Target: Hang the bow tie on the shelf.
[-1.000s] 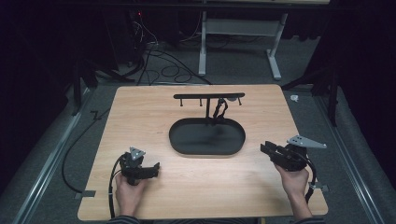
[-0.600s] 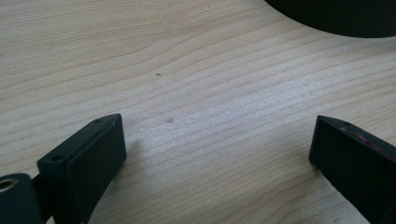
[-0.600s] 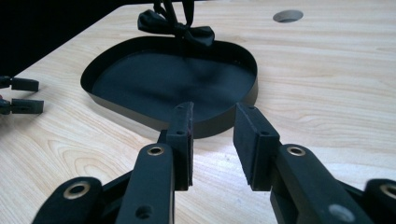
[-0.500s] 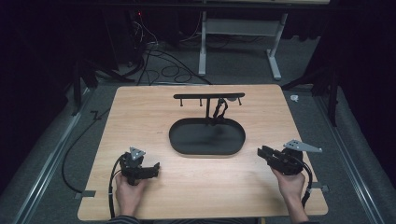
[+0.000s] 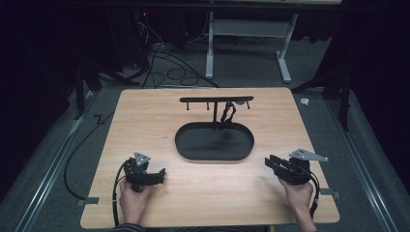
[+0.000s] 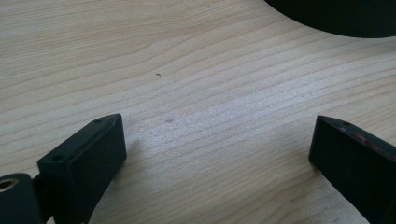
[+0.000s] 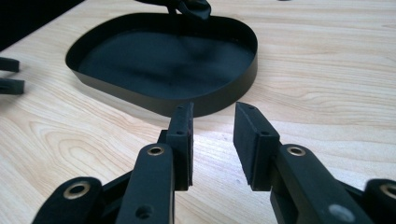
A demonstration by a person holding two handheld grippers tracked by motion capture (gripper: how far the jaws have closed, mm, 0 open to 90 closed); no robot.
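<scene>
A black oval tray (image 5: 214, 142) lies at the middle of the wooden table (image 5: 145, 121). Behind it stands a thin black T-shaped rack (image 5: 216, 99) with a small dark item (image 5: 227, 112) hanging from it. A hand holds my left gripper (image 5: 160, 175) at the front left, pointing right; its jaws (image 6: 217, 128) stand wide open over bare wood. My right gripper (image 5: 269, 162) is held at the front right, pointing left toward the tray (image 7: 163, 60). In the right gripper view its jaws (image 7: 212, 112) stand apart with nothing between them.
The tray's rim (image 6: 336, 18) shows at the top right of the left gripper view. The left gripper's tips (image 7: 9, 74) appear far left in the right gripper view. Cables (image 5: 159, 63) and a white desk frame (image 5: 251, 29) sit on the floor behind the table.
My right gripper has drifted slightly toward the table's front edge. The left gripper has stayed put.
</scene>
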